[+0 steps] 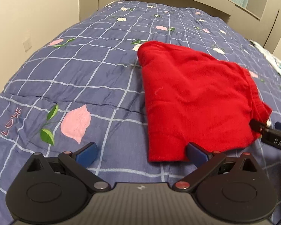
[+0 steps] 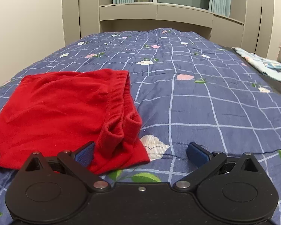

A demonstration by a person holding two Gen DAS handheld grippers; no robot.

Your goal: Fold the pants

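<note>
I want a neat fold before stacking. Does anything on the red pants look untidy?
Yes. The red pants lie folded on the bedspread, but at their near right corner the waistband is bunched into puckered loops instead of lying flat. Both tongs are open.

Even indoor light, fisheye-bent edges, slight blur

Left gripper (image 1: 141,152) and right gripper (image 2: 140,152), both level and low, jaws spread wide, blue pads (image 2: 85,152) gripping nothing.
</note>
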